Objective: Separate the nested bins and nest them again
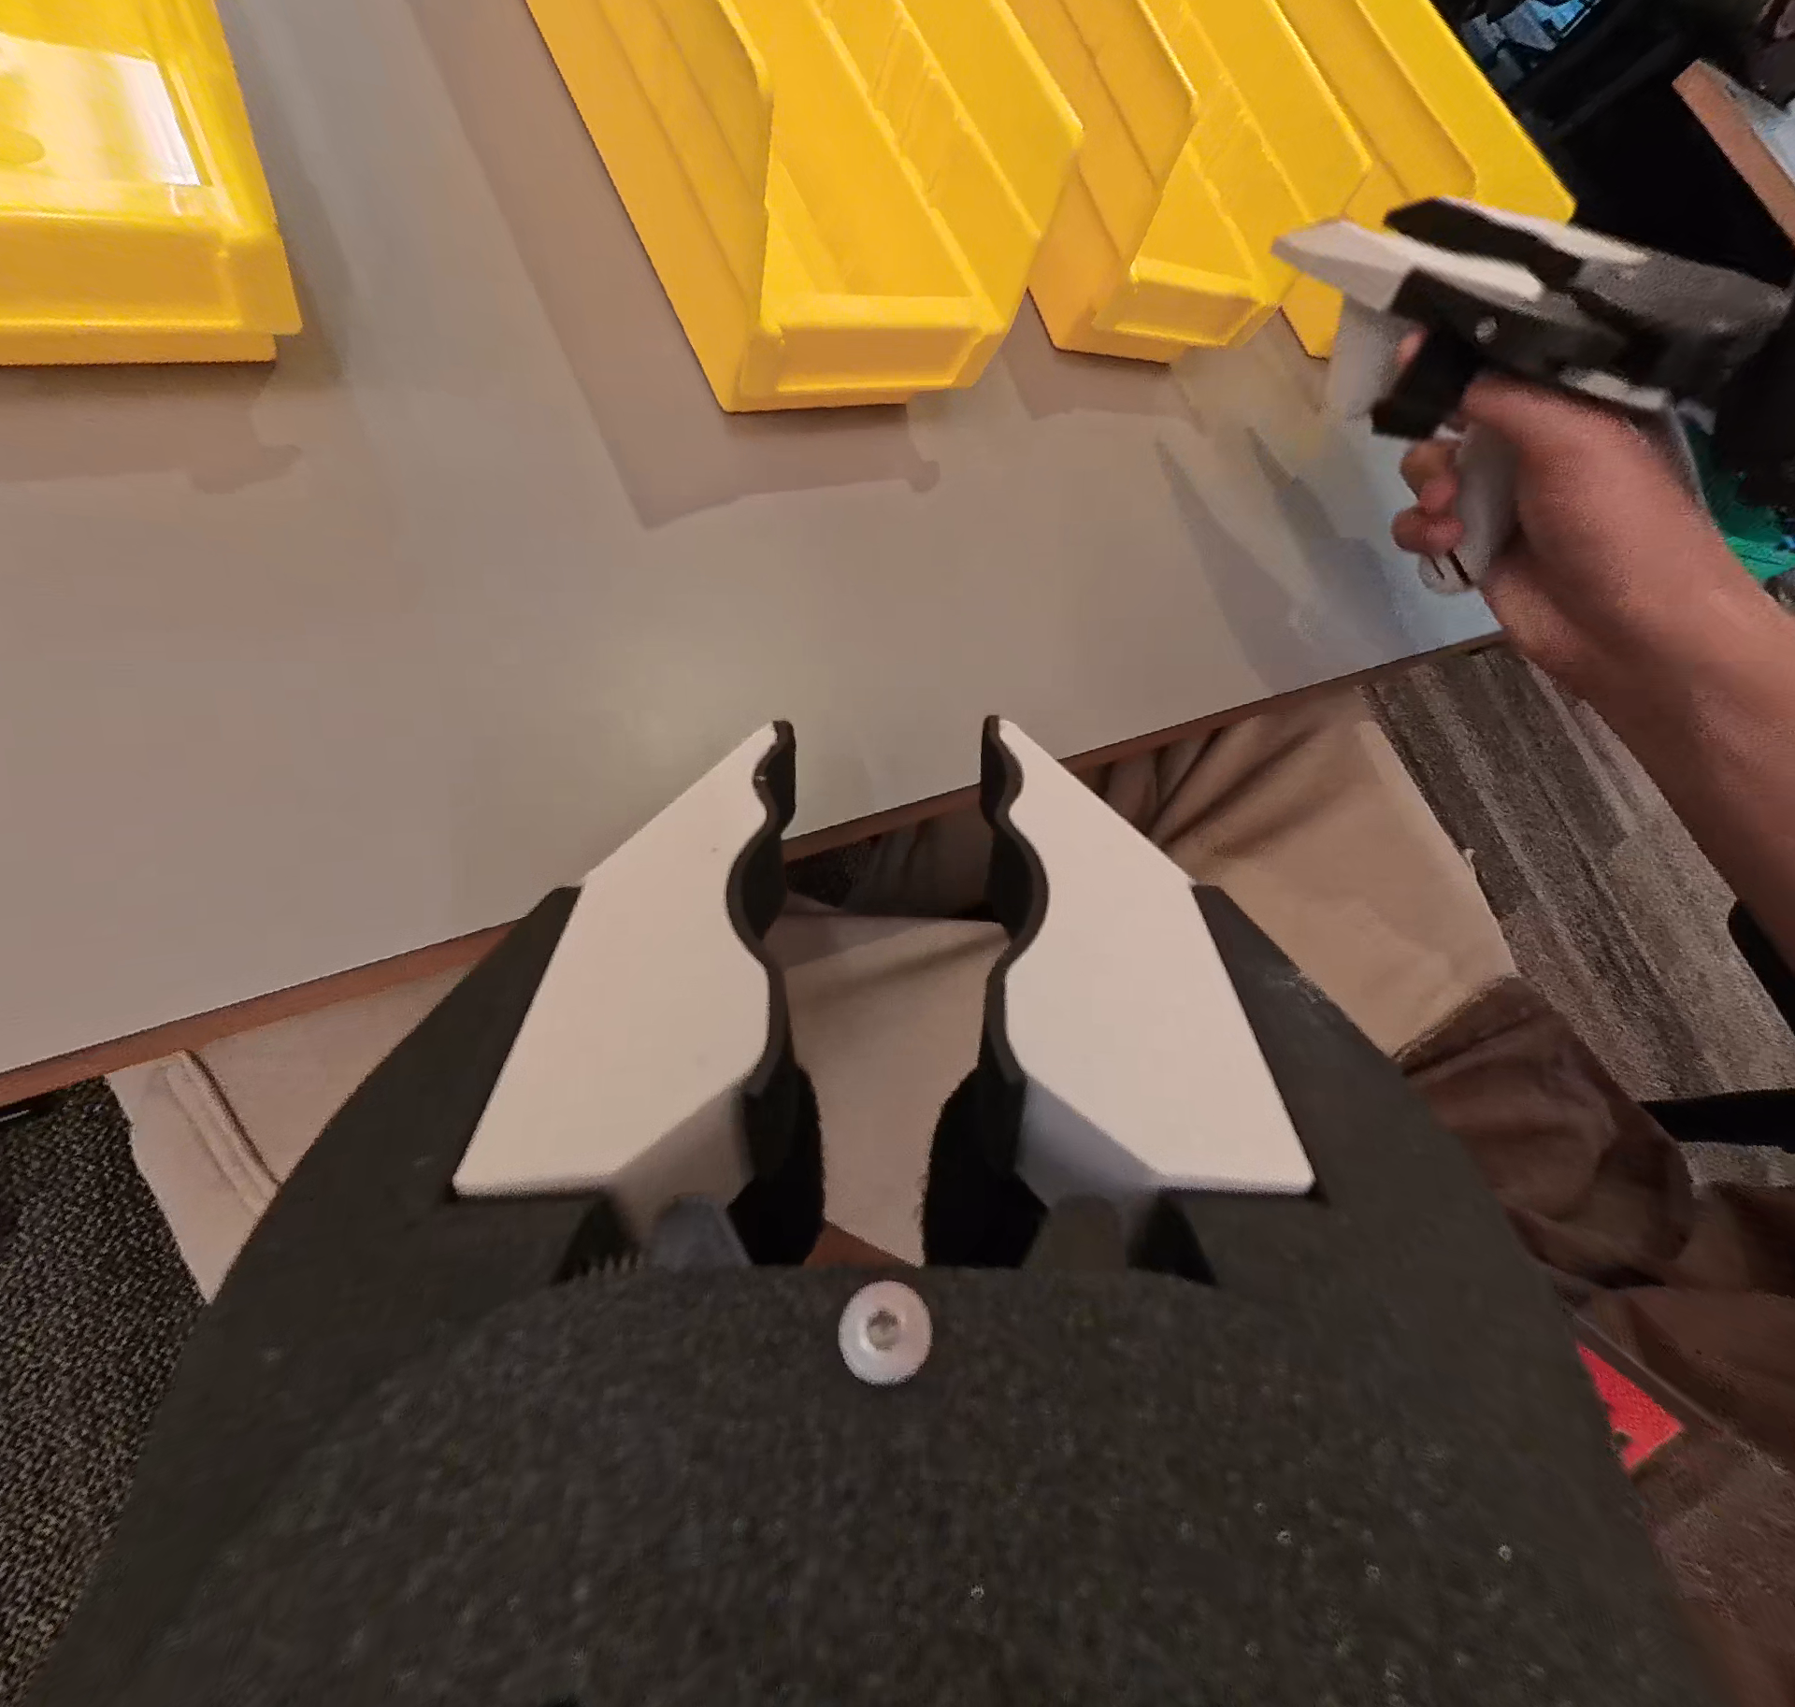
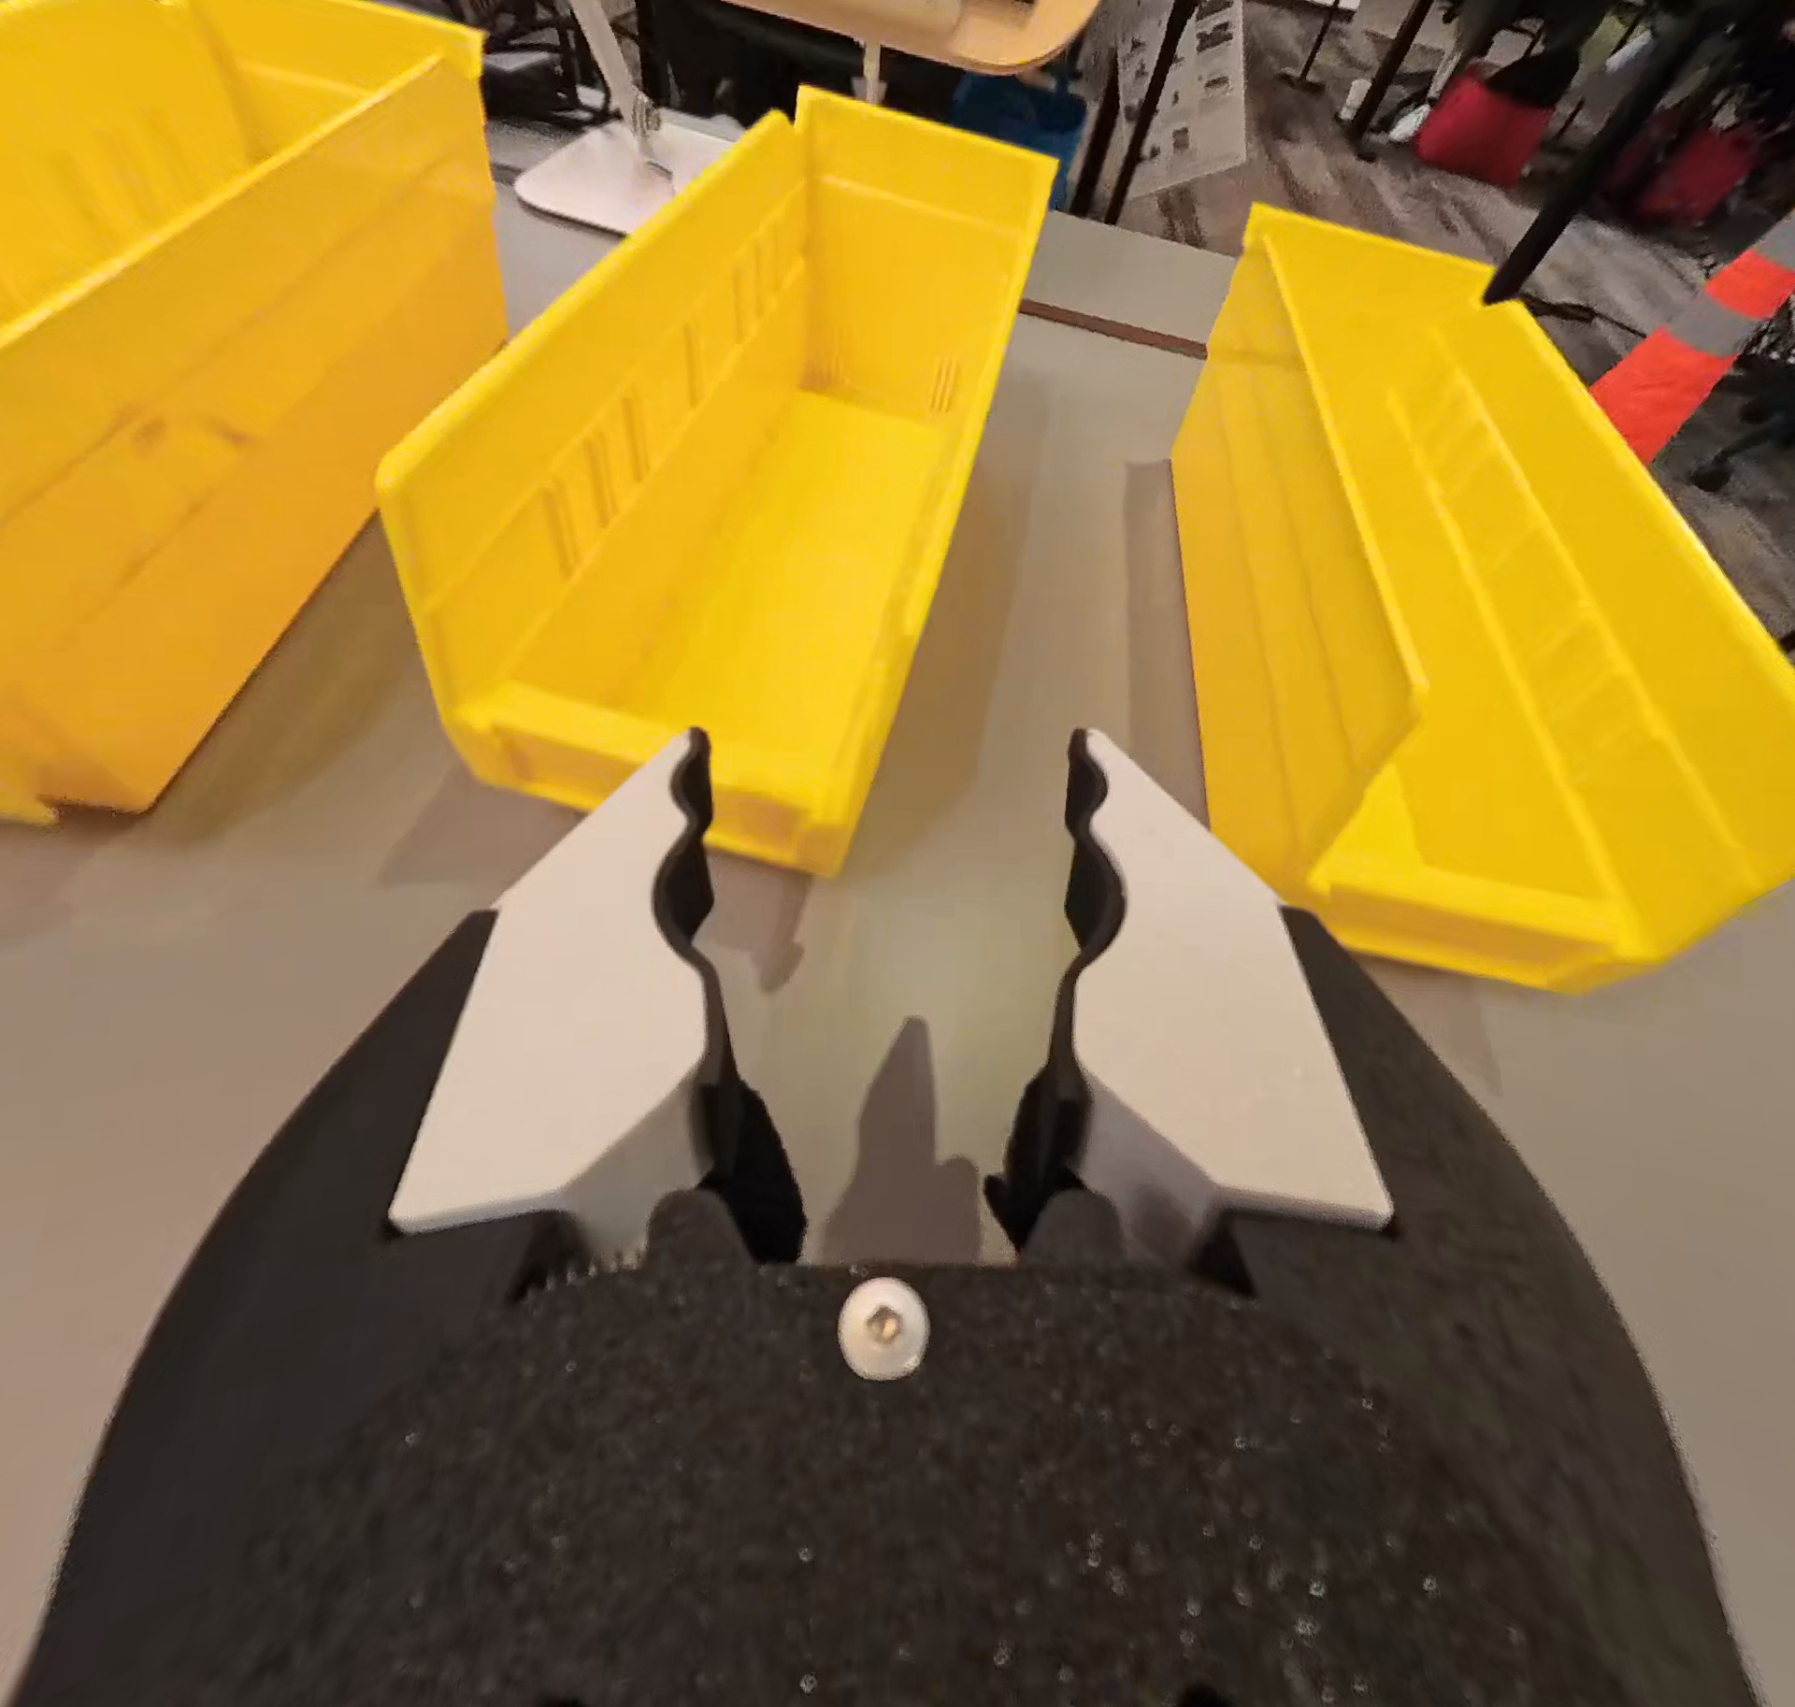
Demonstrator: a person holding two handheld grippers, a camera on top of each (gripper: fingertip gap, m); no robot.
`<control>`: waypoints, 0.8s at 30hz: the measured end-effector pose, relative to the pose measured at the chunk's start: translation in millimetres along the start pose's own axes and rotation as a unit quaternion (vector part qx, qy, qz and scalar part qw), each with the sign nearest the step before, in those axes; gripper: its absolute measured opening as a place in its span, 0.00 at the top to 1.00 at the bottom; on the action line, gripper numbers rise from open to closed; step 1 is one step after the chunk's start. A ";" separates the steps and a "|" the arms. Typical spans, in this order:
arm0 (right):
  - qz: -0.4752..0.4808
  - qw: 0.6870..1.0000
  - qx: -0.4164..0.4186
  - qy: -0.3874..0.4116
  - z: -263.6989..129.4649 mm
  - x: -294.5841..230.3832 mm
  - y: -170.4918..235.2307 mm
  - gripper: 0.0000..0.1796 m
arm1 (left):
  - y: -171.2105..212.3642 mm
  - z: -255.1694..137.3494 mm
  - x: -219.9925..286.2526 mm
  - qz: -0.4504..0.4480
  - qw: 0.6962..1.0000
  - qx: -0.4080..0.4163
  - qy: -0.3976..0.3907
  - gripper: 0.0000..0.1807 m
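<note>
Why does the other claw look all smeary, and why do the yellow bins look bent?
In the left wrist view the right claw is blurred by motion, as is the hand holding it, while the left claw looks sharp. In the right wrist view the wide-angle lens splays the yellow bins outward, and soft shadows lie on the grey table.

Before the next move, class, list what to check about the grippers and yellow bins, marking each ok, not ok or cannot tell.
1. Right gripper open and empty: ok.
2. Left gripper open and empty: ok.
3. Middle bin empty, ready to take another: ok.
4. Right bin stands apart from the middle bin, bare table between: ok.
5. Left bin empty inside: cannot tell.
6. Left gripper near the bins: not ok, it hangs at the table's near edge.
</note>
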State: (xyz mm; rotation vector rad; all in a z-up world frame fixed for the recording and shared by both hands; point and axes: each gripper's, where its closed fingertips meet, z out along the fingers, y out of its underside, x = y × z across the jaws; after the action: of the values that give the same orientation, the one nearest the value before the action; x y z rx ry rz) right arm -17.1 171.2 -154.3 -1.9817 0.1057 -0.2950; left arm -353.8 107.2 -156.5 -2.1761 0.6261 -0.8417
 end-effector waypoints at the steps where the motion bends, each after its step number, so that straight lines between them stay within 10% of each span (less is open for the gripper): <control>1: 0.003 1.000 -0.005 0.000 7.4 -1.3 -3.8 0.60 | 0.6 -0.1 -0.2 0.001 1.000 -0.001 -0.001 0.80; 14: 0.089 0.994 -0.058 0.003 53.1 9.5 -14.9 0.75 | 4.8 3.0 -6.9 0.006 1.000 -0.014 -0.013 0.80; 24: 0.109 0.943 -0.302 -0.087 92.4 6.6 -26.4 0.82 | 10.7 9.8 1.1 0.028 0.999 -0.035 -0.005 0.80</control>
State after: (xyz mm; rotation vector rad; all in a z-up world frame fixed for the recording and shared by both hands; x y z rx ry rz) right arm 11.2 262.5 -165.5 -2.5671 0.3322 0.0741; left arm -348.0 104.0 -169.4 -2.2129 0.7171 -0.7913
